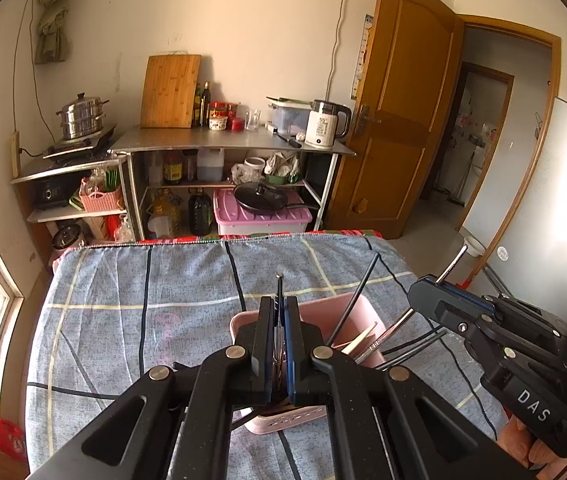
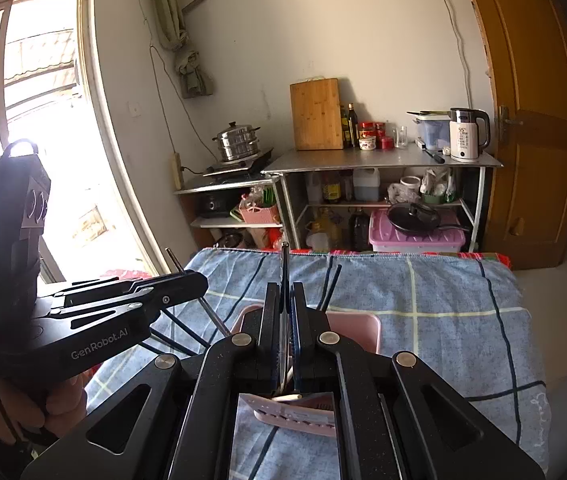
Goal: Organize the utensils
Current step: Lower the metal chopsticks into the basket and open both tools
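1. A soft blue-grey cloth point(image 1: 163, 280) with a pale and dark line grid covers the table, its weave fuzzy and slightly rumpled. A red-patterned edge shows at the far side.
2. On it stands a pink plastic utensil holder point(image 1: 323, 312), rectangular with rounded corners and small slots low on its near wall.
3. The left gripper point(image 1: 279, 308), matte black with blue pads, is clamped tight on a slim metal utensil handle point(image 1: 279, 284). The handle's long axis runs along the fingers, its tip pointing away toward the far shelves.
4. The right gripper point(image 2: 286, 296) is likewise pinched on a thin steel handle point(image 2: 284, 260), which points up and away over the holder. Seen from the left camera, its rod juts out past the jaws.
5. Dark chopsticks point(image 1: 357, 296), a pale chopstick and shiny steel handles lean out of the holder, fanning toward the right gripper's side.
6. Readable writing: "DAS" in white on the right gripper's body, "GenRobot.AI" on the left one's side, and "55" on the white kettle point(image 2: 467, 136) on the metal counter.
7. A bamboo cutting board point(image 2: 316, 114) leans upright on the wall.
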Motion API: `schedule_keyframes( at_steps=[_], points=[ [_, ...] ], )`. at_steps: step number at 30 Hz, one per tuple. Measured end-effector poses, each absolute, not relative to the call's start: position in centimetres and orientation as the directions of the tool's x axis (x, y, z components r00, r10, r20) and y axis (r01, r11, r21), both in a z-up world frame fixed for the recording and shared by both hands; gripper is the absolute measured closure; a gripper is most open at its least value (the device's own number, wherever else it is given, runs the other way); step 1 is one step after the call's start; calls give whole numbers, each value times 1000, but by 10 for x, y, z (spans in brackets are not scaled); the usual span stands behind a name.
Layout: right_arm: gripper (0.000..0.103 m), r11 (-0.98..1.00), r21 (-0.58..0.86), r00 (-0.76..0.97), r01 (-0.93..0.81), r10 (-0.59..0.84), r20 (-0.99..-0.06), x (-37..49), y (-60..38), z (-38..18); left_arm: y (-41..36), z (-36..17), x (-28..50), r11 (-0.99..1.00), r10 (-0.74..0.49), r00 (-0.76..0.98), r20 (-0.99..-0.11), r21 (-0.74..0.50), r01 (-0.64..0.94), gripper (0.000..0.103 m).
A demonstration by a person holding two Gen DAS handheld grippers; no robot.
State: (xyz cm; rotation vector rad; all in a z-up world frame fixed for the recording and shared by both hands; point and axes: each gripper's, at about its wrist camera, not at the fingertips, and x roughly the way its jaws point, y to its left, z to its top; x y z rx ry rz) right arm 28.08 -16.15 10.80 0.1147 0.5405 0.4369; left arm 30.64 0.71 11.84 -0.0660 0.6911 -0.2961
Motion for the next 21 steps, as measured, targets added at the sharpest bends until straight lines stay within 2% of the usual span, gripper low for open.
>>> schedule_keyframes(
  at_steps=[11,21],
  points=[
    [98,900,203,707,-386,430,-561,293,-148,79,8,79,324,960,-273,677,-684,-150,235,99],
    [97,907,194,684,-373,411,-603,295,-149,70,7,75,324,960,-270,670,-691,-145,237,99]
  ],
)
